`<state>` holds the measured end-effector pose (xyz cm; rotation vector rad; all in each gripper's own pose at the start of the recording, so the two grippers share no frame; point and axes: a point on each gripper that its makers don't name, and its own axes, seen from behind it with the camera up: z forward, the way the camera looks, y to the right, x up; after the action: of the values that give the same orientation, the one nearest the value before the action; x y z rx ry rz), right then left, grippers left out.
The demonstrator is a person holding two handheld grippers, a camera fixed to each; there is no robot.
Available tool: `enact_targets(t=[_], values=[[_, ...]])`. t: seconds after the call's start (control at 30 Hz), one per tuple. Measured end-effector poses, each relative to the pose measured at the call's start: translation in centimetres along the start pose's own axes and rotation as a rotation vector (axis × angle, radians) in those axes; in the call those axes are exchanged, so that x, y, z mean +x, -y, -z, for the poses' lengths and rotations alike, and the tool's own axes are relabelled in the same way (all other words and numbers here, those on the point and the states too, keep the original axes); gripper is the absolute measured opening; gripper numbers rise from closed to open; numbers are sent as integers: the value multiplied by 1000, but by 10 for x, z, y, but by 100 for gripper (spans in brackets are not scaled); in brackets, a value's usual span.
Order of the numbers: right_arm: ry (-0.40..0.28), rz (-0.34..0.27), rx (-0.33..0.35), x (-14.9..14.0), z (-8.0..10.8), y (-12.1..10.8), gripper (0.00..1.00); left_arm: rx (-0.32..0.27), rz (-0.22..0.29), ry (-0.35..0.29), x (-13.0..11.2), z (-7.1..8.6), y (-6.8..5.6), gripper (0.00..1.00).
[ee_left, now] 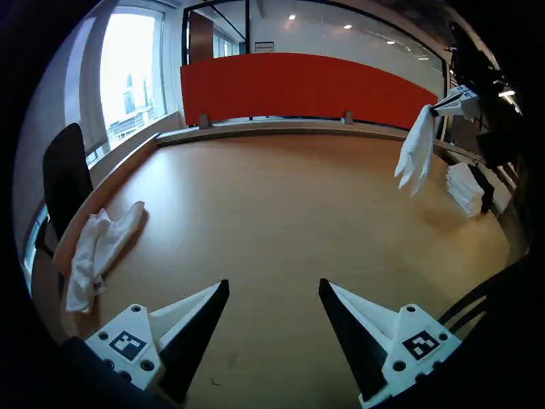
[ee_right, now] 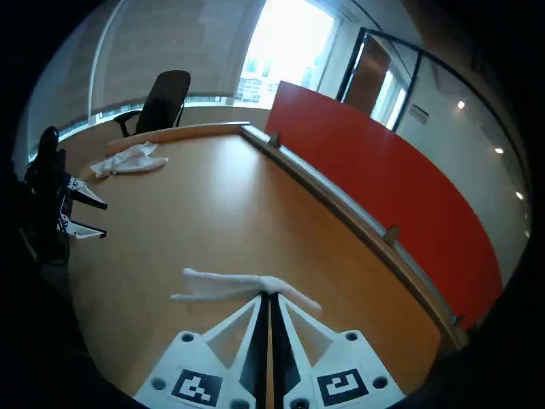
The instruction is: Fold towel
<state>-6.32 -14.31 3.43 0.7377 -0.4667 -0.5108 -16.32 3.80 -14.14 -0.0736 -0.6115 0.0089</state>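
- While the right gripper (ee_right: 270, 297) is clamping its fingers tight on one end of the white towel (ee_right: 225, 285), the cloth is dangling limp from the tips, lifted above the table (ee_left: 286, 198).
- Seen from the left gripper view, that towel is hanging in front of the right end of the red divider (ee_left: 306, 85), and its lower corners are floating clear of the wood.
- The left gripper (ee_left: 272, 283) is holding its fingers spread wide with nothing between them. It is hovering over the table on the side opposite the divider, well apart from the hanging towel.
- A second, crumpled towel (ee_left: 99, 249) is lying near the table's side edge, well out from the divider's left end.
- A stack of folded towels (ee_left: 465, 187) is sitting out from the divider's right end, near the hanging cloth.
- A black chair (ee_left: 65, 177) is standing just past the crumpled towel, off the table, on the divider's left side.
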Motion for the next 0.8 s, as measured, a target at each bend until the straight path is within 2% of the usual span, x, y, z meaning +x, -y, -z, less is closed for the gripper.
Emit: enact_targets(t=[0.8], values=[[38, -86, -138, -43, 36, -106, 2, 14, -6, 12, 4, -3, 6, 98]])
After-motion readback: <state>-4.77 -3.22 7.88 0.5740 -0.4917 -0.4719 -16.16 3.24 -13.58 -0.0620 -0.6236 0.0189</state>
